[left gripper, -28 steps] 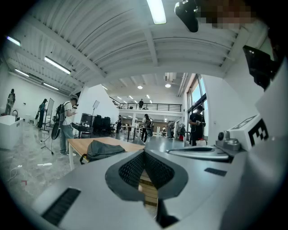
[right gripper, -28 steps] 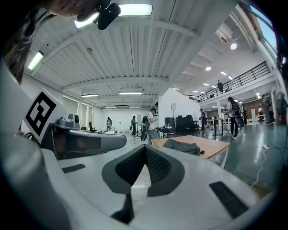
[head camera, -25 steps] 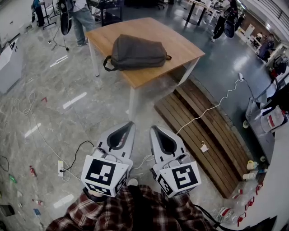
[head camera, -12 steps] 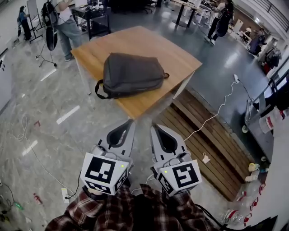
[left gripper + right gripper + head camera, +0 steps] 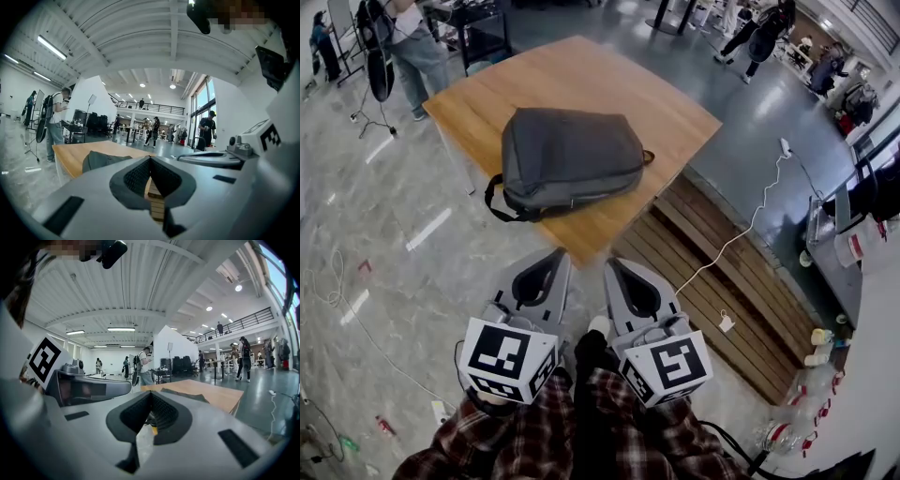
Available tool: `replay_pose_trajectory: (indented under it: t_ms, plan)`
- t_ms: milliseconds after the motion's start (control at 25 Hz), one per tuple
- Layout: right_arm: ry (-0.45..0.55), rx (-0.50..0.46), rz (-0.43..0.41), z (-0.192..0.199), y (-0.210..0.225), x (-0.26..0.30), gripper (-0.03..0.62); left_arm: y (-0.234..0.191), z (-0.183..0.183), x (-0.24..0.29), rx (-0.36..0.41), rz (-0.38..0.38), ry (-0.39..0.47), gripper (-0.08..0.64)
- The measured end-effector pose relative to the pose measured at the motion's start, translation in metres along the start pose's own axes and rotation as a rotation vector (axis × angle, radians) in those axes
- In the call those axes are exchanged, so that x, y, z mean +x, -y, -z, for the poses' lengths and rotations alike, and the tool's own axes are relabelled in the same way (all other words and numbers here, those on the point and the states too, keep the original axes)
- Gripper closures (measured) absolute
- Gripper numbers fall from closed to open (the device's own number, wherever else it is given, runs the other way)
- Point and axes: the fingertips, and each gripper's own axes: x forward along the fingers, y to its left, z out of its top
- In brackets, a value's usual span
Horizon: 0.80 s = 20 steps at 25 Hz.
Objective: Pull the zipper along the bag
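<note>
A dark grey backpack lies flat on a square wooden table, its strap loop hanging off the near left edge. Its zipper pull is too small to make out. My left gripper and right gripper hang side by side below the table's near corner, well short of the bag, both shut and holding nothing. In the left gripper view the backpack shows just above the closed jaws; the right gripper view shows the table ahead.
A low slatted wooden bench lies to the right of the table with a white cable across it. A person stands beyond the table's far left corner. Cables and small litter lie on the floor at left. Bottles stand at right.
The table and backpack have drawn nearer and larger in the head view as I walk towards them. Both grippers have stayed shut and side by side.
</note>
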Motion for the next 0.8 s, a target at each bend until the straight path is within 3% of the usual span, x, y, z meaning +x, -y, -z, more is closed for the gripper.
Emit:
replay_pose_trajectory:
  t_ms: [400, 800]
  plan:
    - [0.005, 0.002, -0.048, -0.006, 0.067, 0.092, 0.581, -0.059, -0.011, 0.088, -0.001, -0.068, 0.008, 0.549]
    - [0.036, -0.050, -0.174, -0.052, 0.173, 0.187, 0.581, -0.107, -0.063, 0.211, 0.003, -0.215, 0.067, 0.549]
